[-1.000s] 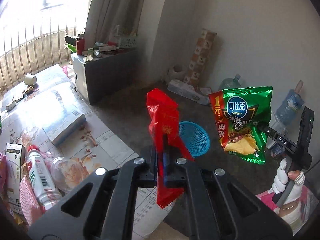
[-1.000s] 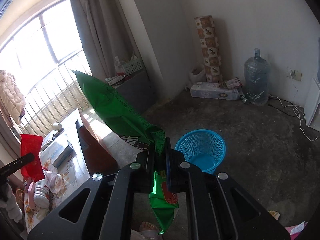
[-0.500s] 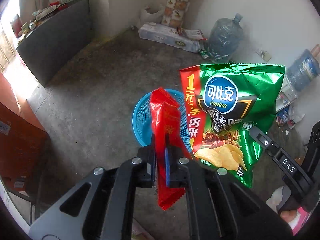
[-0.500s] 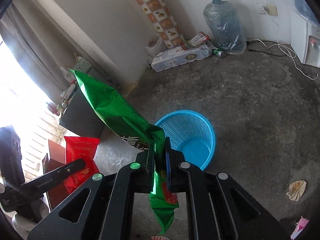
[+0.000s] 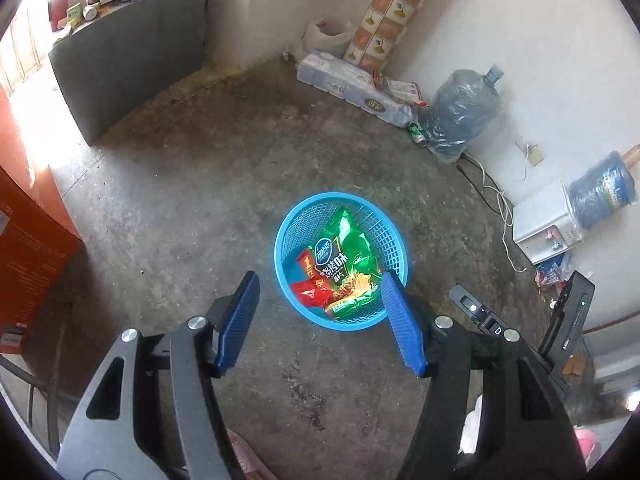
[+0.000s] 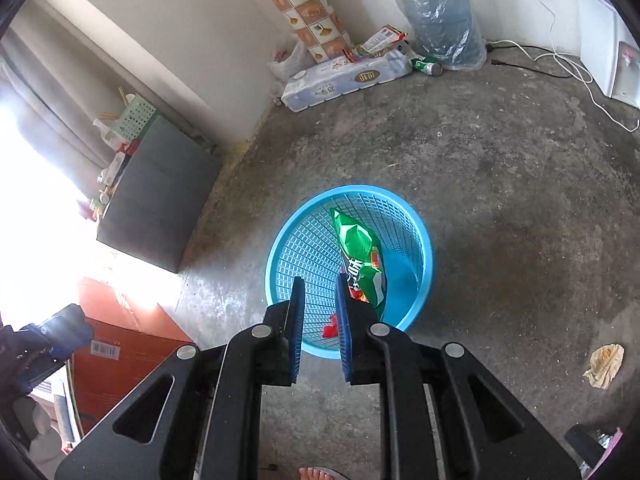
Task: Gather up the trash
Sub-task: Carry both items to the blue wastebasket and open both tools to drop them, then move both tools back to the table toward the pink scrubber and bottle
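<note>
Both of your grippers hang over the blue mesh wastebasket with nothing between their pads: the left gripper has just been opening and now stands wide, and the right gripper has just been opening too, though its jaws are only a narrow gap apart. The 2 pieces you came to bin are already inside, the green chip bag leaning up the basket wall and the red wrapper low beside it. To finish this drop cleanly, let the right jaws part fully before you pull away, so no foil edge clings to the blue pads. Lift both tools straight up rather than sideways; the basket looks light and a knock on its rim could tip it. Then look for the next piece: a crumpled wrapper lies on the concrete floor, well apart from the basket on the right gripper's side.
</note>
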A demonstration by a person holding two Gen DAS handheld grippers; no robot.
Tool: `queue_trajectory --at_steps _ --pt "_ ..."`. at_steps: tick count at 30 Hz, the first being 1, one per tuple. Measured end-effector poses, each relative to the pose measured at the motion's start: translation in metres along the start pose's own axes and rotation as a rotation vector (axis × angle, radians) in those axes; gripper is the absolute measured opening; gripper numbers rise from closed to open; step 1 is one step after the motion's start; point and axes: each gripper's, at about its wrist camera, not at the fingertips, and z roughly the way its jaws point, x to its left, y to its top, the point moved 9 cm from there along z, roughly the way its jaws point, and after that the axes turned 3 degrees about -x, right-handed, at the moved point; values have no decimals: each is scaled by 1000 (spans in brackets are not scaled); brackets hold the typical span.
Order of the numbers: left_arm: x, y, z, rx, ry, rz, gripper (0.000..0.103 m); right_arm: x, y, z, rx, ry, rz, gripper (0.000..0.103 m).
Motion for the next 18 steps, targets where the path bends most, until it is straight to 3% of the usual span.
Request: queue_trajectory --at_steps 3,4,7,9,13,18 --pt "-3 -5 -59 -90 -37 45 63 22 -3 -46 -60 18 -98 23" --pt "-4 -11 -82 -123 -39 72 63 32 -4 -64 -95 19 -136 42" --pt "-7 -38 -147 -225 -51 137 64 66 -8 -126 -235 32 -264 82" --pt "-4 -62 -188 -284 -70 142 65 89 -17 -165 -320 24 -352 97" --pt "22 -117 -251 -391 -20 148 67 134 -41 -220 -411 57 -481 97" --pt "76 -186 -315 -486 73 74 72 198 -92 -251 -364 216 -575 97"
